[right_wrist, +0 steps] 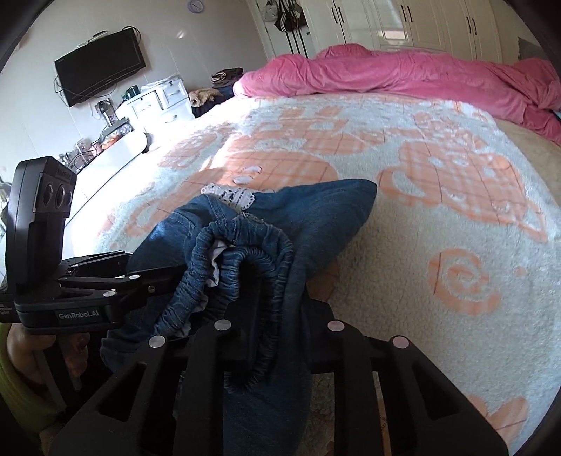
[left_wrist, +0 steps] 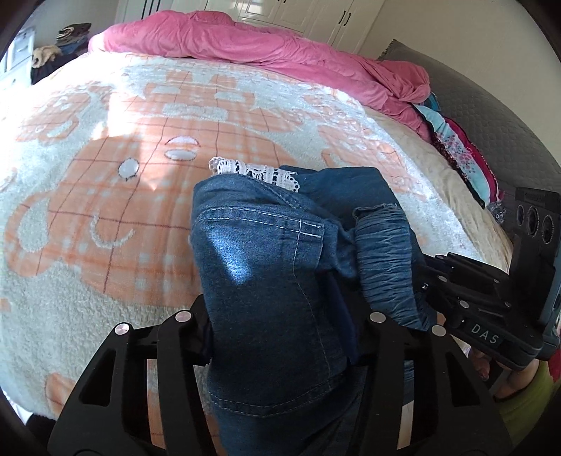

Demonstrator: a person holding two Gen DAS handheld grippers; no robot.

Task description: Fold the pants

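Both black two-finger grippers, left gripper [left_wrist: 280, 336] and right gripper [right_wrist: 277, 336], pinch the bunched blue denim pants [left_wrist: 266, 266] at the elastic waistband [right_wrist: 245, 266], held just above the near part of the bed's orange-and-white fleece blanket [left_wrist: 87, 210]. Denim looks soft, floppy, moderately heavy, not slippery; I'd regrip at the waistband corners and the white lace-trimmed hems [left_wrist: 256, 173].

A home bedroom — bed [right_wrist: 438, 224] with pink duvet [right_wrist: 403, 70], wall-mounted TV [right_wrist: 100, 66], white wardrobes [right_wrist: 420, 24].

Blue denim pants [left_wrist: 266, 280] with white lace trim [left_wrist: 256, 174], peach-and-white checked blanket [left_wrist: 105, 168], pink duvet [left_wrist: 245, 42]
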